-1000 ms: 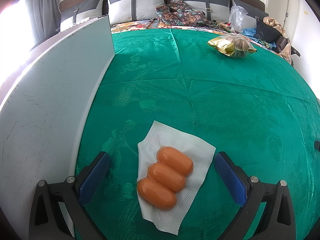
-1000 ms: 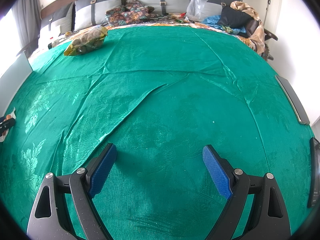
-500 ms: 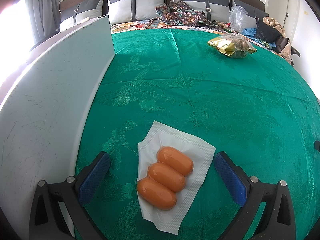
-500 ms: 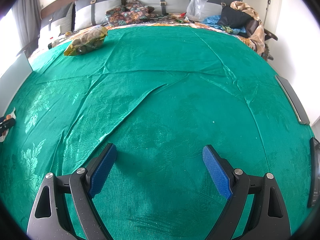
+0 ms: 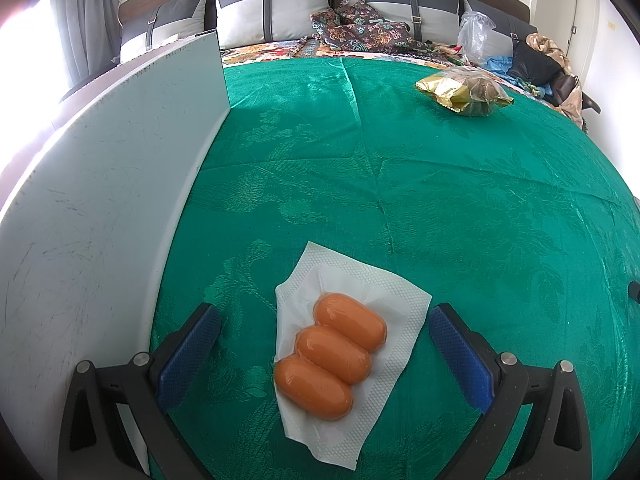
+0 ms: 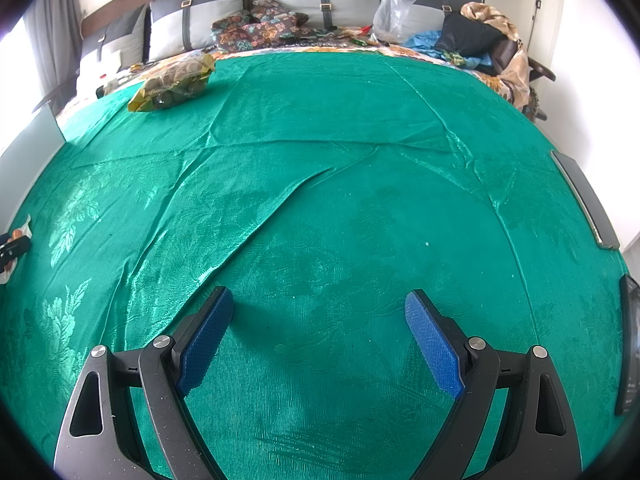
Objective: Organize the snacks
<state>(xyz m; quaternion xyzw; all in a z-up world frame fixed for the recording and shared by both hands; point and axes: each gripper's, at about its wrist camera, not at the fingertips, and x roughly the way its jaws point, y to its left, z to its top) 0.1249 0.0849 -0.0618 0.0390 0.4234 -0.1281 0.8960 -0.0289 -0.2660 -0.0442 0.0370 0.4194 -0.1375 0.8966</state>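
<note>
A clear pack of three orange sausages [image 5: 332, 354] lies on the green cloth [image 5: 400, 184], between the blue pads of my left gripper [image 5: 324, 320]. The jaws stand wide and neither pad touches the pack. A gold bag of snacks [image 5: 466, 92] rests far back on the right; the right wrist view has that gold bag [image 6: 174, 82] at the far left. My right gripper [image 6: 320, 316] hovers open over bare green cloth [image 6: 340, 200] with nothing between its pads. At the left edge of that view, the sausage pack [image 6: 16, 234] and a dark fingertip of the left gripper peek in.
A white upright board [image 5: 100, 208] walls the left side close to my left gripper. Grey pillows [image 5: 272, 8], patterned fabric and a plastic bag [image 5: 474, 36] line the back. Dark flat devices [image 6: 584, 196] lie at the right edge of the cloth.
</note>
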